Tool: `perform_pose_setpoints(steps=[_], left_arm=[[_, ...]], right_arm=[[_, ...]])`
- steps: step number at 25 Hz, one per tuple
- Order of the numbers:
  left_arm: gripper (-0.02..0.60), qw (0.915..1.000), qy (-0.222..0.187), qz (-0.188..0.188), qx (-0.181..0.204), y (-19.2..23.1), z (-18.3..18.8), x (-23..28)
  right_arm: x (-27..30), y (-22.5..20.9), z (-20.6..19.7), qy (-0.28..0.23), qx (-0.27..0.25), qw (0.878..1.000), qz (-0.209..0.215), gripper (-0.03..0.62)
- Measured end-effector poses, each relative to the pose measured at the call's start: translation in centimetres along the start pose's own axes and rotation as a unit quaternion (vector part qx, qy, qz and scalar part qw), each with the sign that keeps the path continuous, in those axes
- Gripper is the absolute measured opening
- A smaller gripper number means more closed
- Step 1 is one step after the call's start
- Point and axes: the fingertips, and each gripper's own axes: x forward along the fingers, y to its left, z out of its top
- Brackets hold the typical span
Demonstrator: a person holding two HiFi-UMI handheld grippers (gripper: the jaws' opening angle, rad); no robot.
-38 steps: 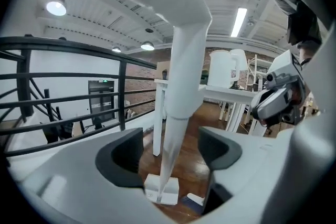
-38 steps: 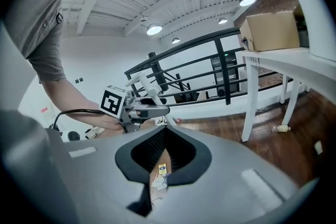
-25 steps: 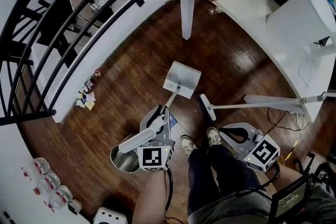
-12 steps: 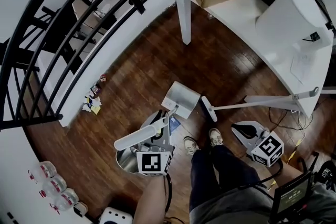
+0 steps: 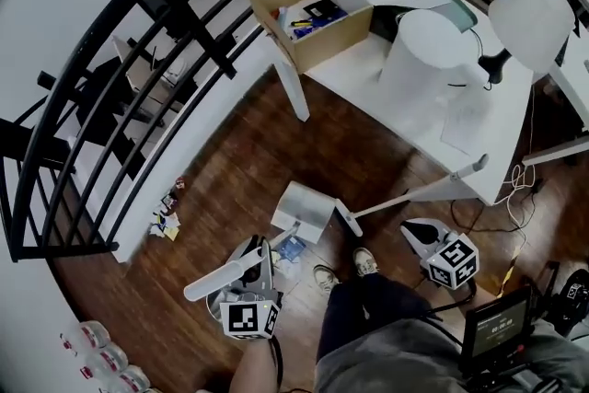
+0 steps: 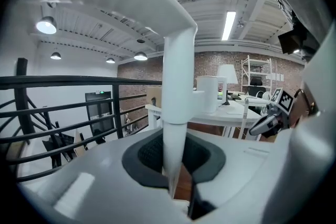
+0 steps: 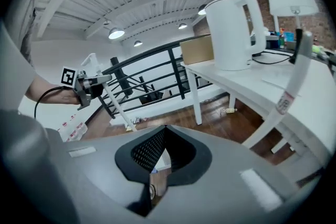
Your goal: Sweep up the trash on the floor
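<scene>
On the dark wooden floor (image 5: 368,152), to the left of the white plastic dustpan (image 5: 304,209) and well apart from it, a small pile of paper trash (image 5: 166,222) lies against the white base under the black metal railing (image 5: 138,41). A blue scrap (image 5: 293,248) lies just below the dustpan in the head view, near the person's light shoes (image 5: 325,250).

The dustpan has a long white pole. The left gripper (image 5: 264,255) holds this pole. In the left gripper view its jaws are closed on the pole, which stands upright between the dark pads (image 6: 152,157). I cannot tell if the dustpan touches the floor.

Just to the right of the dustpan is the head of a white broom (image 5: 405,193). Its long handle slants away from the dustpan to the edge of the white counter (image 5: 368,78). The right gripper (image 5: 407,228) is further right of the dustpan, below the broom handle and apart from it. Its jaws are pressed together with nothing between them.

Beyond the dustpan, the counter carries a brown cardboard box (image 5: 308,18) and a white kettle (image 5: 423,51).
</scene>
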Motion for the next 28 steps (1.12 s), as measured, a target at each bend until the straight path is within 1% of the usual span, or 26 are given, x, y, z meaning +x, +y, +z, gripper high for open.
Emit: perform_pose_setpoints(steps=[3, 6, 9, 12, 14, 15, 17, 18, 19, 21, 25, 26, 28], left_arm=[[0.042, 1.0000, -0.006, -0.005, 0.003, -1.5, 2.4, -0.3], [0.043, 0.9998, -0.011, -0.016, 0.009, -2.6, 3.6, -0.4], [0.043, 0.9996, -0.009, -0.024, 0.012, -4.2, 4.3, -0.5], [0.043, 0.9991, -0.003, -0.037, 0.018, -5.6, 4.9, -0.3], [0.043, 0.9989, 0.000, -0.042, 0.022, -6.4, 5.3, 0.2], [0.043, 0.9987, 0.001, -0.044, 0.024, -6.8, 5.3, 0.5], [0.043, 0.9985, 0.002, -0.049, 0.027, -7.5, 5.3, 0.9], [0.043, 0.9983, 0.003, -0.050, 0.029, -7.7, 5.1, 1.0], [0.043, 0.9982, 0.005, -0.051, 0.030, -7.9, 5.0, 1.0], [0.043, 0.9981, 0.009, -0.053, 0.031, -8.2, 4.4, 1.2], [0.044, 0.9979, 0.016, -0.055, 0.031, -8.5, 3.5, 1.7], [0.044, 0.9978, 0.017, -0.056, 0.032, -8.4, 3.3, 1.7], [0.044, 0.9977, 0.017, -0.056, 0.033, -8.4, 3.0, 1.8]], right_arm=[[-2.1, -2.1, 0.9, -0.023, 0.013, 0.999, -0.025, 0.002], [-3.1, -3.2, 1.0, -0.039, 0.019, 0.998, -0.041, 0.003], [-4.2, -5.1, 0.3, -0.047, 0.029, 0.997, -0.060, 0.003], [-4.6, -7.8, -1.2, -0.055, 0.061, 0.993, -0.085, 0.006], [-4.3, -10.0, -2.1, -0.065, 0.082, 0.990, -0.092, 0.120], [-4.0, -11.0, -2.4, -0.070, 0.088, 0.989, -0.093, 0.165], [-3.1, -12.4, -2.8, -0.078, 0.094, 0.988, -0.092, 0.269], [-2.5, -12.9, -2.9, -0.080, 0.093, 0.988, -0.091, 0.318], [-1.9, -13.3, -3.0, -0.081, 0.091, 0.988, -0.090, 0.350], [-0.9, -14.3, -3.1, -0.082, 0.088, 0.988, -0.091, 0.389], [1.1, -16.1, -3.3, -0.077, 0.089, 0.988, -0.097, 0.397], [1.6, -16.4, -3.3, -0.078, 0.092, 0.988, -0.098, 0.395], [2.2, -17.0, -3.0, -0.084, 0.098, 0.987, -0.100, 0.349]])
